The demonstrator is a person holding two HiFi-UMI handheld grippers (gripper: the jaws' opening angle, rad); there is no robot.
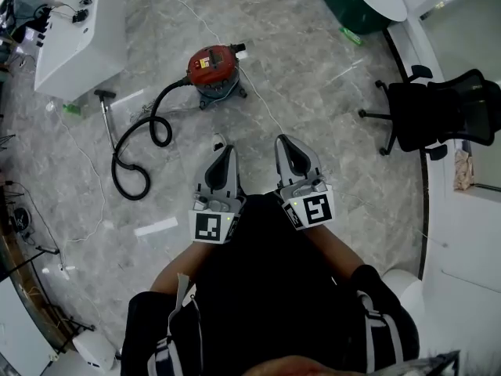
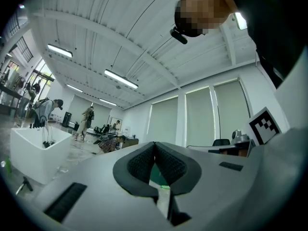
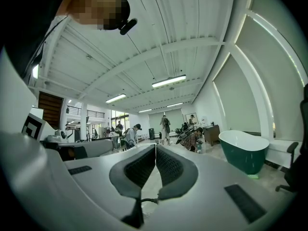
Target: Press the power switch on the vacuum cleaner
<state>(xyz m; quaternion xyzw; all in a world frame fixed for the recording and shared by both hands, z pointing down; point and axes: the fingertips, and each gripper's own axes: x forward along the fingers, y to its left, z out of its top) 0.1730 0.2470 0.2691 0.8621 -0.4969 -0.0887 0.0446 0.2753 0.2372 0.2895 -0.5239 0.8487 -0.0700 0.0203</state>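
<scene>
A red drum vacuum cleaner [image 1: 213,72] stands on the grey marble floor ahead, its black hose [image 1: 139,150] looping left toward a metal wand [image 1: 107,114]. Both grippers are held close to the person's body, well short of the vacuum. My left gripper [image 1: 226,149] is shut with nothing in it, its tips meeting in the left gripper view [image 2: 154,144]. My right gripper [image 1: 282,142] is also shut and empty, its jaws closed together in the right gripper view [image 3: 155,147]. Both gripper views point up at the ceiling and the room; the vacuum is out of sight there.
A white counter [image 1: 80,34] stands at the far left, a black office chair [image 1: 438,113] at the right, a green tub [image 1: 356,0] at the top. A thin white cord [image 1: 262,104] runs across the floor from the vacuum. People stand far off [image 3: 166,126].
</scene>
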